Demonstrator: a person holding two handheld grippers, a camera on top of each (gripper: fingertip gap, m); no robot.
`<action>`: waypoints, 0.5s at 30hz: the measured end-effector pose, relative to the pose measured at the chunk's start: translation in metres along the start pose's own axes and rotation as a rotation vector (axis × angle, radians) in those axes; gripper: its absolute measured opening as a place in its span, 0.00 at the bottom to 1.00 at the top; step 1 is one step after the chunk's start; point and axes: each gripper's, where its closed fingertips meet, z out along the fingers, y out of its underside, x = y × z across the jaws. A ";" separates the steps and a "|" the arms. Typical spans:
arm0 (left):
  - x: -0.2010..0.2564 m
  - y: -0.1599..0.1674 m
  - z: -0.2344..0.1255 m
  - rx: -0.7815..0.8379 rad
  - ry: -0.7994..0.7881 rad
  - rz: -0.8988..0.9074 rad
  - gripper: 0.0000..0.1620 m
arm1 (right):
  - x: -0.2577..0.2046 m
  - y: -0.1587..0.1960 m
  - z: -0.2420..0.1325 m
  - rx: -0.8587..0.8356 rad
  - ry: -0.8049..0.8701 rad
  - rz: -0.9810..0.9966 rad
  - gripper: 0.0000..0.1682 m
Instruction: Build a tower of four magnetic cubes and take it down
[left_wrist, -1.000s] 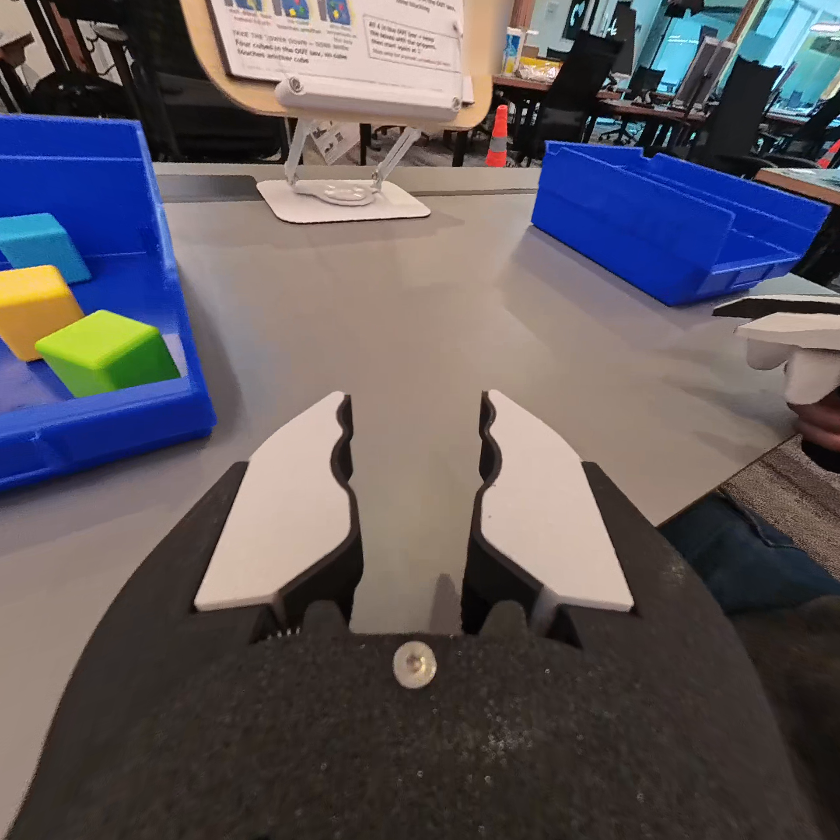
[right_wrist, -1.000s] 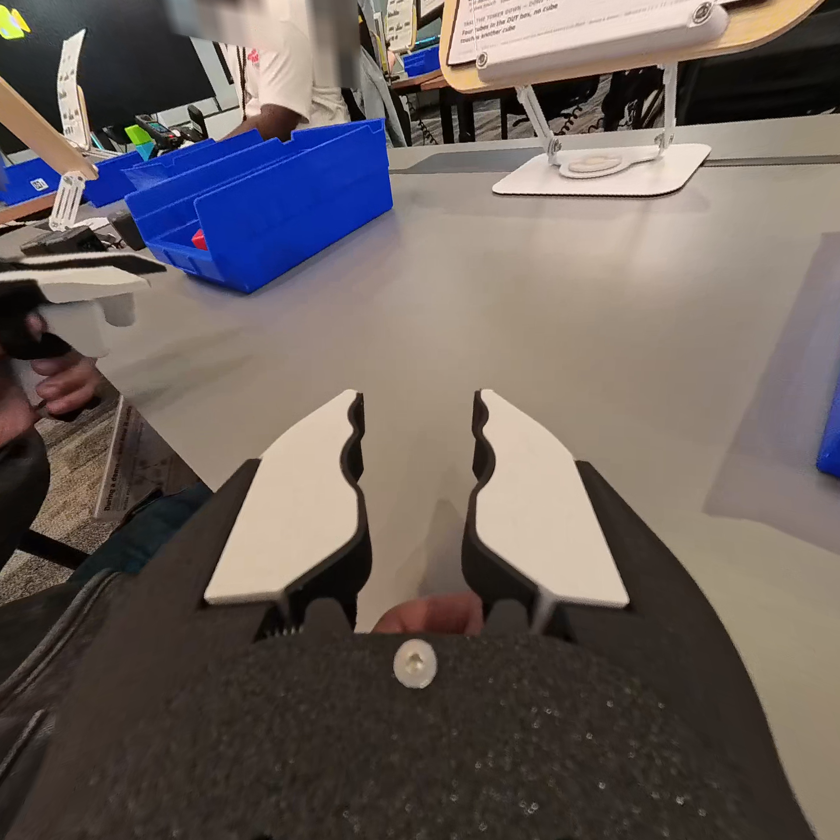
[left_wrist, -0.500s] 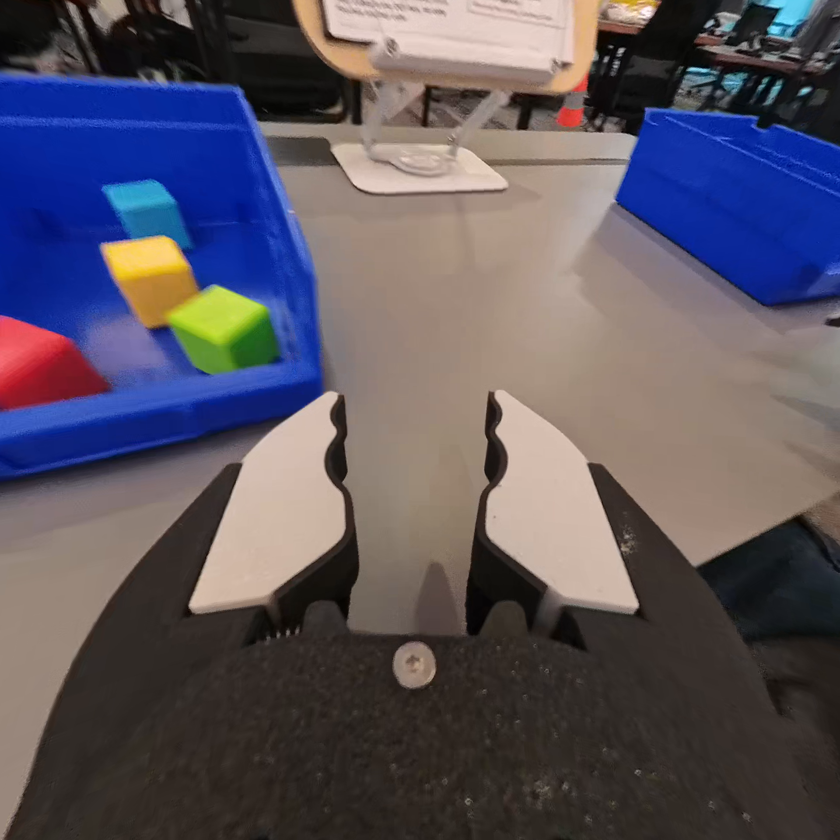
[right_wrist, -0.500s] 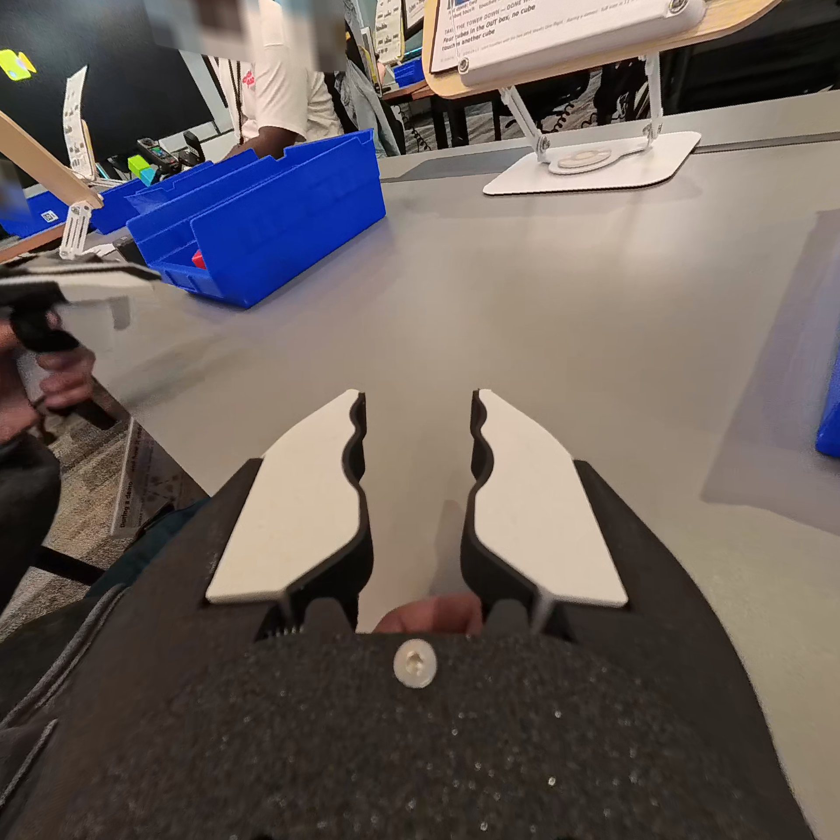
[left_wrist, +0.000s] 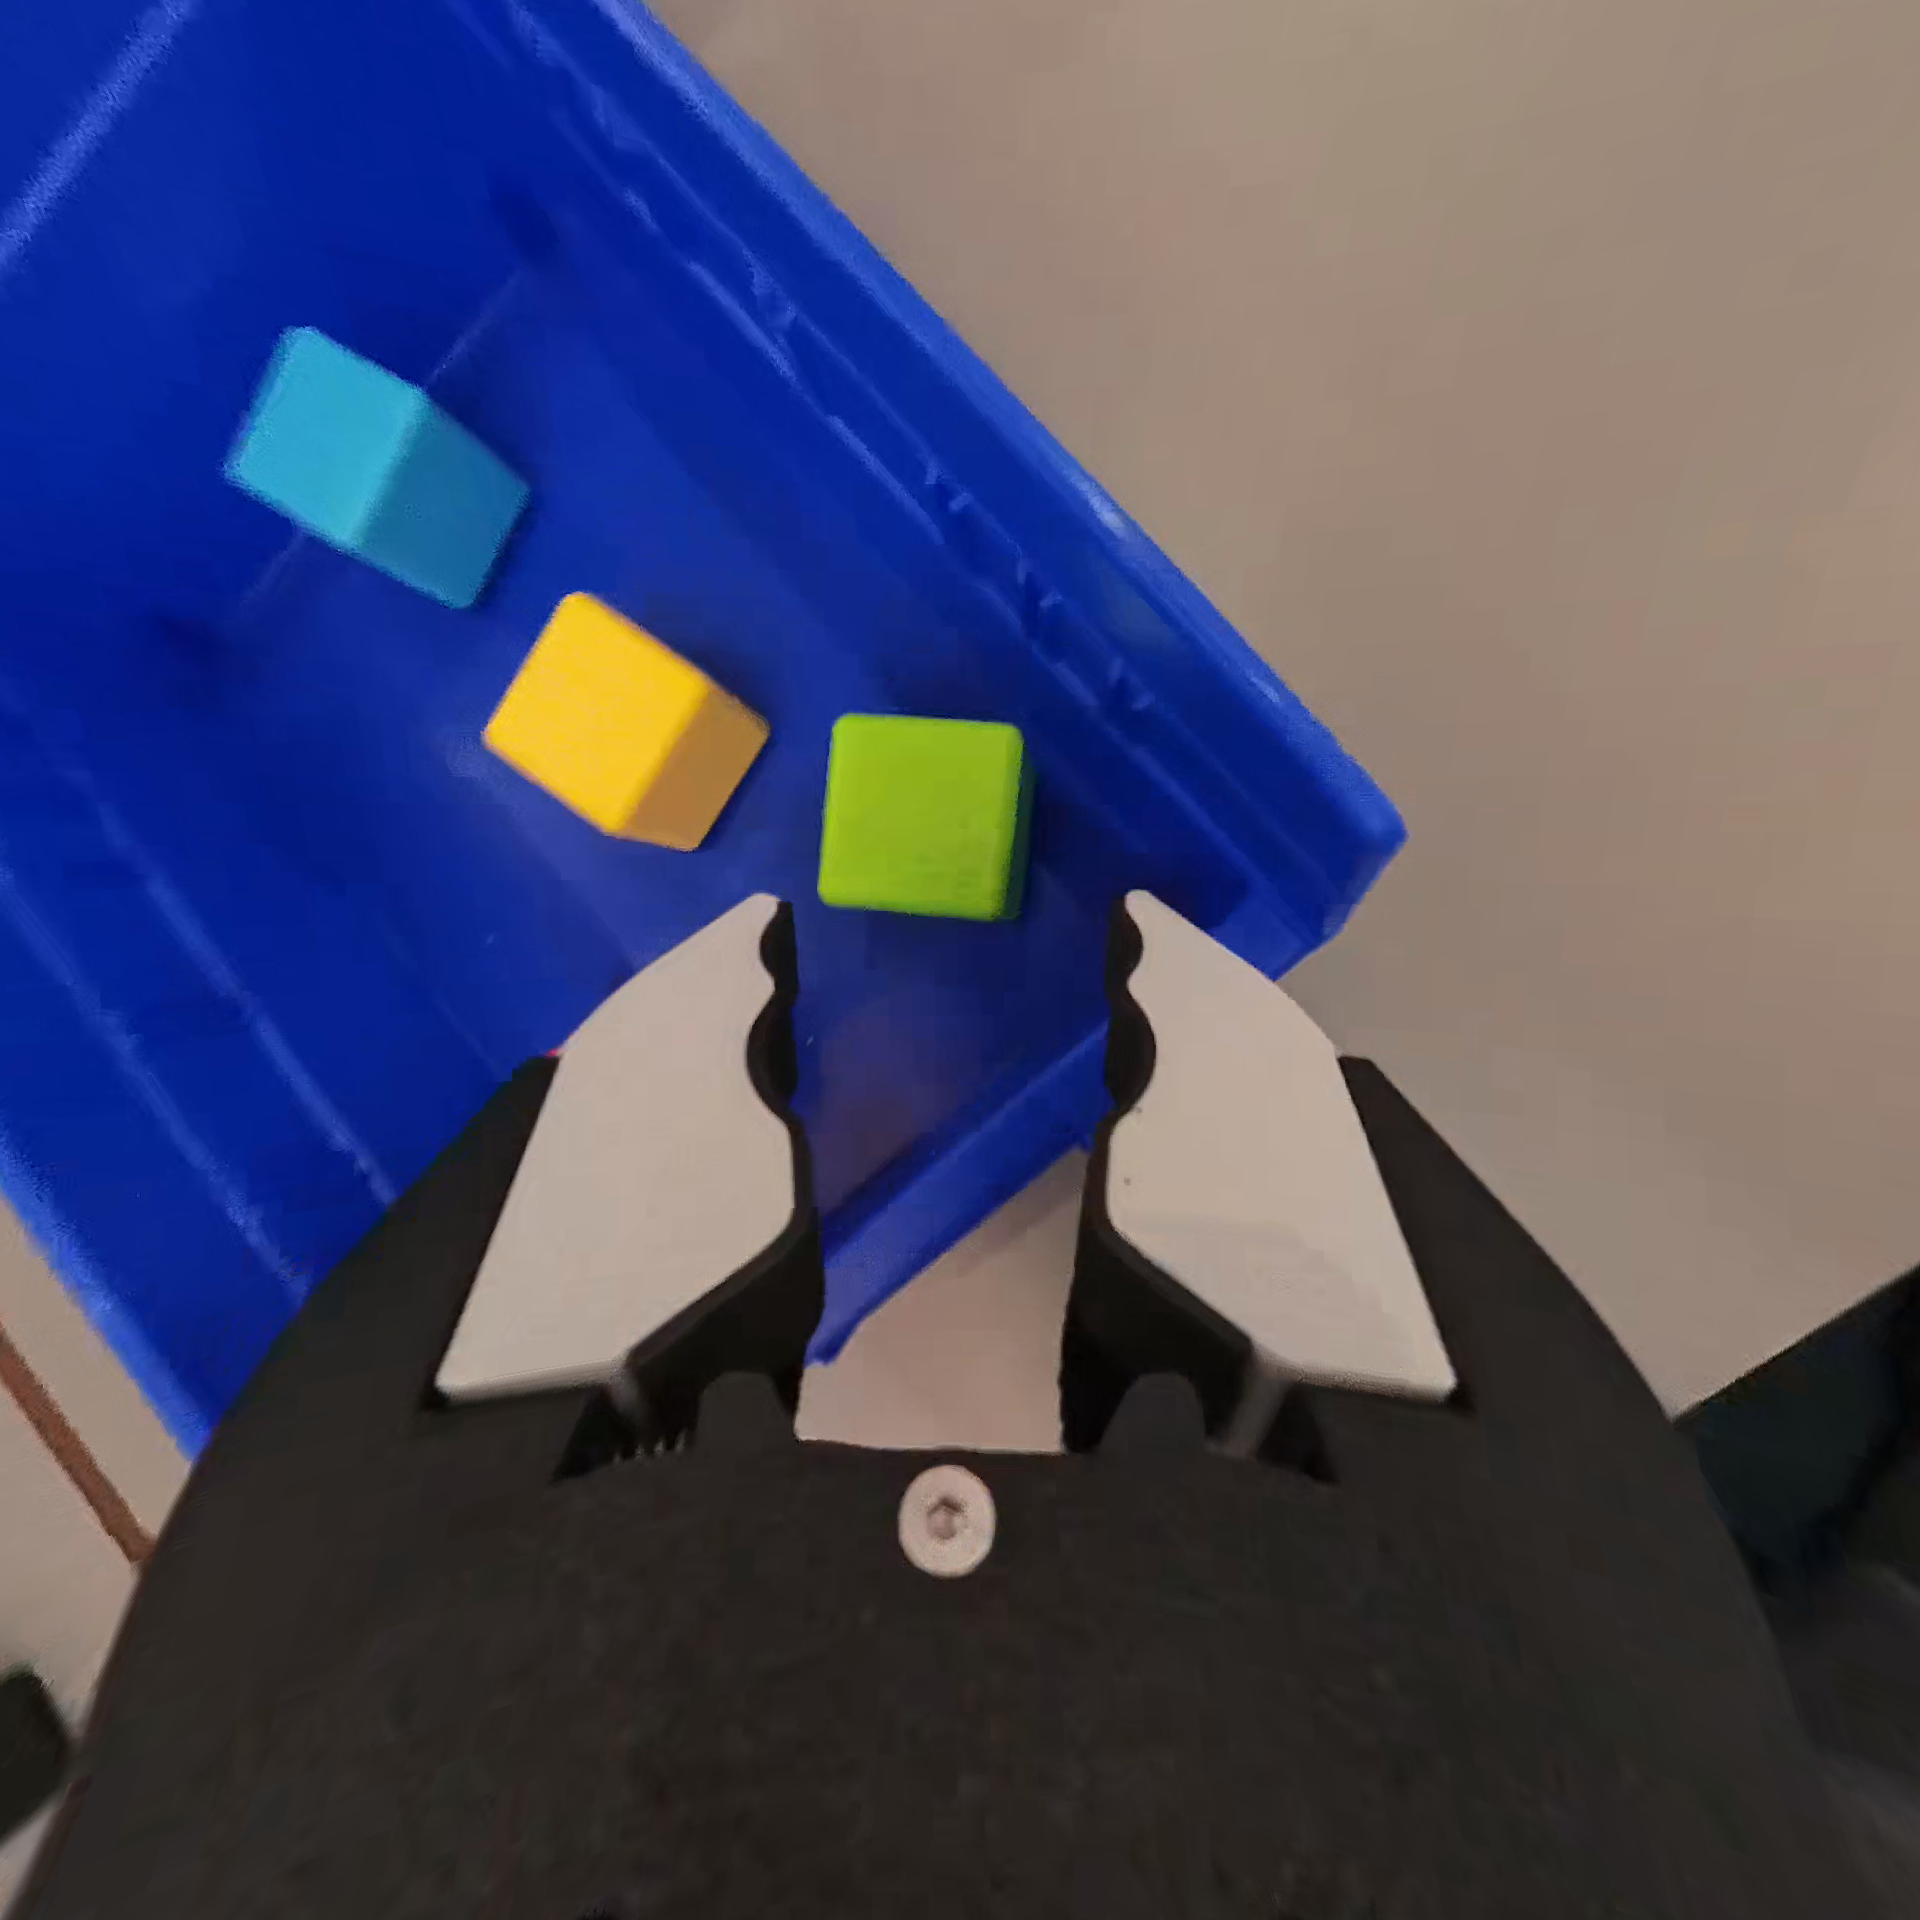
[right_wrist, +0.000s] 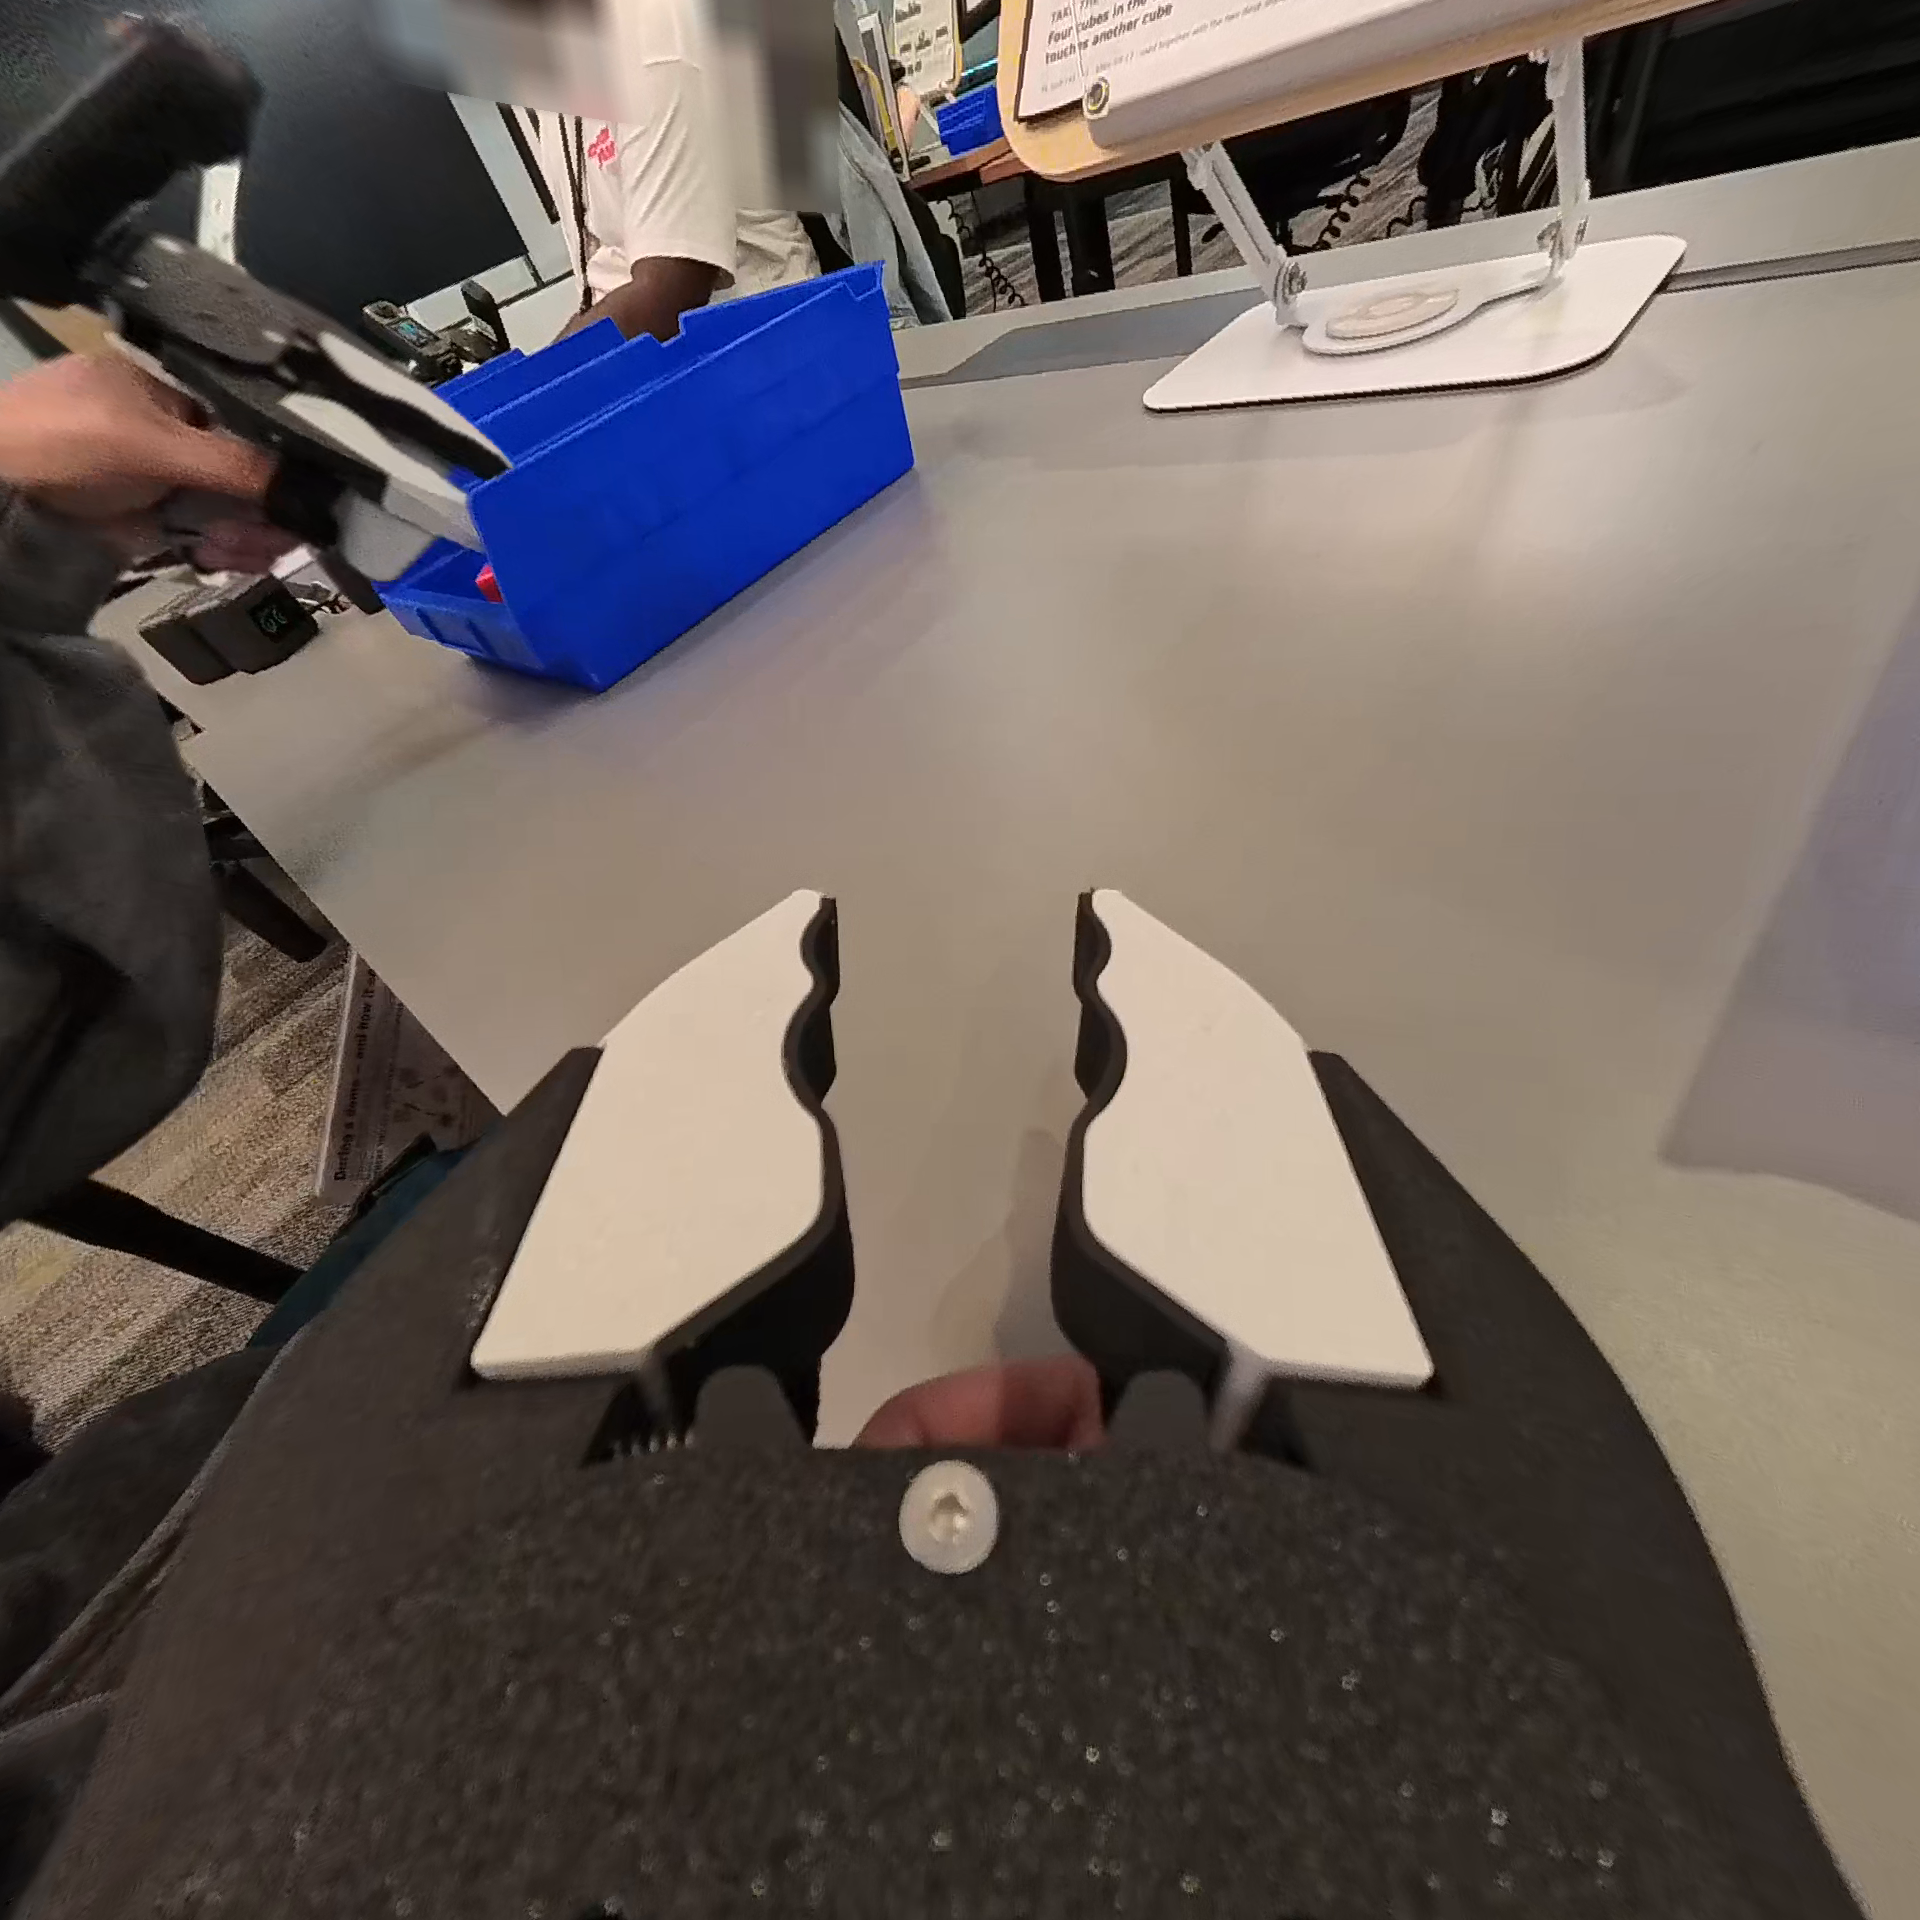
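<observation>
The green cube (left_wrist: 920, 816) sits in the blue bin (left_wrist: 1039, 540) near its corner, with the yellow cube (left_wrist: 623, 717) just beside it and the light blue cube (left_wrist: 374, 468) farther back. A moment ago the left tongs (left_wrist: 951, 914) looked flat across the tabletop (left_wrist: 1558, 416); now they point down into the bin, spread wide and empty, lined up with the green cube. So the first pick is probably near. The bin wall is close and could bump a tip. The right tongs (right_wrist: 954, 904) hang spread and empty over bare tabletop.

Left hand-held gripper (left_wrist: 951, 914) tilted downward, right hand-held gripper (right_wrist: 954, 904) level, both agape.
</observation>
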 end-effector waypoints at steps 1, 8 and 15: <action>0.001 -0.001 0.007 -0.040 0.037 0.024 0.33 | 0.000 0.000 0.000 0.001 0.000 0.002 0.26; -0.001 0.003 0.041 -0.269 0.130 0.124 0.37 | 0.001 0.000 -0.003 0.018 -0.005 0.018 0.26; -0.002 0.011 0.058 -0.320 0.203 0.074 0.30 | 0.001 0.000 -0.002 0.011 -0.006 0.019 0.26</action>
